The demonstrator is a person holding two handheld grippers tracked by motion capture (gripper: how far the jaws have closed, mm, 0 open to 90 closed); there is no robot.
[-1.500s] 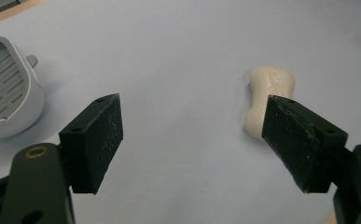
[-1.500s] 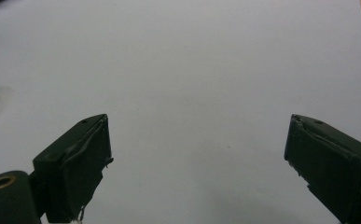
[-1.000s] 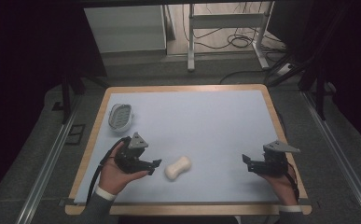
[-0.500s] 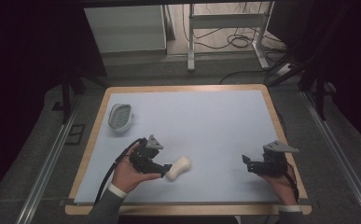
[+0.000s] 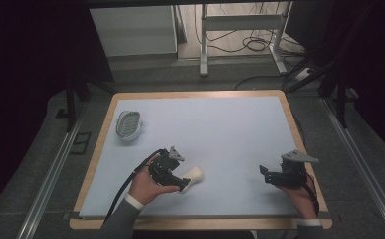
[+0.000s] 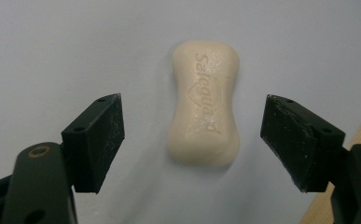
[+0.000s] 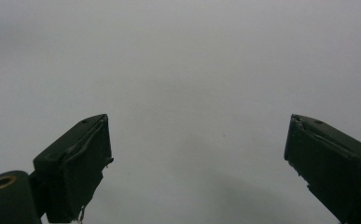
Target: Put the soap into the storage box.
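Two grippers work over a pale blue mat (image 5: 220,134) in the high view. Taking the soap bar (image 5: 192,176) as landmark, the left gripper (image 5: 179,182) sits right against its near-left end, and the gripper body hides that end, so contact there is hard to judge. The bar's long axis runs roughly left to right across the mat, tilted slightly away at its right end. The right gripper (image 5: 262,174) is well to the bar's right, near the mat's edge, and a ribbed white soap dish (image 5: 129,124) lies far off to the bar's upper left. In the left gripper view the soap bar (image 6: 204,103) lies flat, brand lettering up, its long axis pointing away along the jaws; the left gripper (image 6: 192,135) is spread wide, the bar between the pads and apart from both. In the right gripper view the right gripper (image 7: 197,156) is also released, jaws wide over bare mat.
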